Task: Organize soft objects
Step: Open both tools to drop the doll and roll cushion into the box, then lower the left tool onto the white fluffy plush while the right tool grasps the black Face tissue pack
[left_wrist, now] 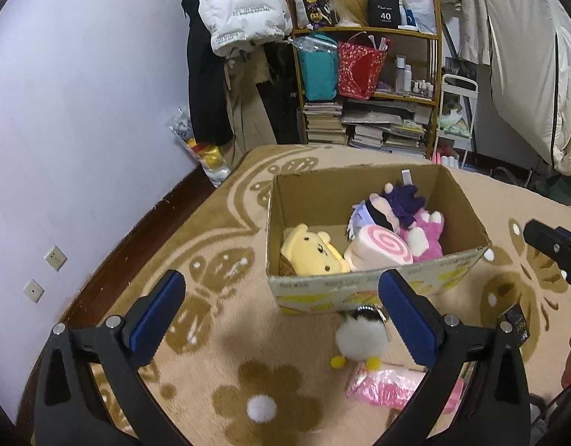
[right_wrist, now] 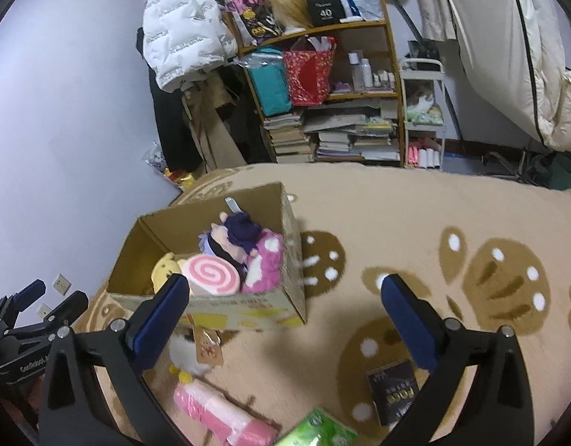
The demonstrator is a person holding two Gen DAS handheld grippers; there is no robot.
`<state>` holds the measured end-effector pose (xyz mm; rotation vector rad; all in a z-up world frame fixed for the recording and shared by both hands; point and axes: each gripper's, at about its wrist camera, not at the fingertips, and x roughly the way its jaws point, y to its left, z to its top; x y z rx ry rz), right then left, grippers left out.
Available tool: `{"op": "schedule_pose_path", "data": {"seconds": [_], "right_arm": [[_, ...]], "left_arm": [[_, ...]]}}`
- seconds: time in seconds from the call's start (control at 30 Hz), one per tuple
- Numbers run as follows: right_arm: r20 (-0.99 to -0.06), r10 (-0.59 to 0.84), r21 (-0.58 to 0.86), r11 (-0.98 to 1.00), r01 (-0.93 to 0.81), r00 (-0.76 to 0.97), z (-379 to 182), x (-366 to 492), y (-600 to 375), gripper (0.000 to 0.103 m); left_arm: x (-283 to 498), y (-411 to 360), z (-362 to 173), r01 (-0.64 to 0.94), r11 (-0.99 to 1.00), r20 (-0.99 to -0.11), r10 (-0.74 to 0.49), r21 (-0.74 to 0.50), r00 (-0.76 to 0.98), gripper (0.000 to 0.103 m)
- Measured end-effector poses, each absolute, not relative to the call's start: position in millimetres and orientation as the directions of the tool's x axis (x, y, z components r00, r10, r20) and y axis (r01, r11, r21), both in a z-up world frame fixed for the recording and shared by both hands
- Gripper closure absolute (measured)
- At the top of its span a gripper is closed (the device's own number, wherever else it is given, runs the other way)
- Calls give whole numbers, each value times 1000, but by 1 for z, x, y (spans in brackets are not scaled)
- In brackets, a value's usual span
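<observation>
On the carpet [left_wrist: 322,401], just in front of the box [left_wrist: 359,286], lies a white fluffy toy [left_wrist: 361,336] with two yellow feet. It almost touches the box wall. Beside it lies a pink pack [left_wrist: 385,390] in shiny film, and a little white pompom [left_wrist: 262,409] sits apart on a brown flower of the carpet. Inside the box there are already a yellow bear [left_wrist: 315,251], a pink swirl roll [left_wrist: 382,249] and a pink-and-purple plush [left_wrist: 415,219], so I judge the fluffy toy as the next thing to put in.

The left claw [left_wrist: 281,304] stands wide open with nothing between its blue pads, hanging over the carpet near the toy. The right claw [right_wrist: 285,304] is also fully open and empty — it is beside the box, above the carpet.

The toy looks very light and soft, all fur around a small body. It will squash a lot, so the pads should close on the round white body, not on the feet or the fur tips, which could slip out. The paper tag [right_wrist: 207,345] near it may dangle and catch the box edge. The pink pack seems soft too, but its film looks slippery — better to take it across the middle.
</observation>
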<state>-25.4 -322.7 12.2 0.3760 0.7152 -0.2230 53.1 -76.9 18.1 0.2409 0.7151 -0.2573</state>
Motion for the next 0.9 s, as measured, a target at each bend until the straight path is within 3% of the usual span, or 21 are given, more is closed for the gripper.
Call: {"op": "schedule_pose_path", "data": {"seconds": [0.17, 0.9], "right_arm": [[-756, -92, 226, 892, 391, 648, -6, -32, -332, 0], [-905, -56, 215, 794, 569, 421, -88, -39, -353, 6]], "left_arm": [[53, -79, 6, 328, 938, -706, -161, 107, 689, 0], [74, -99, -60, 417, 908, -835, -189, 52, 516, 0]]}}
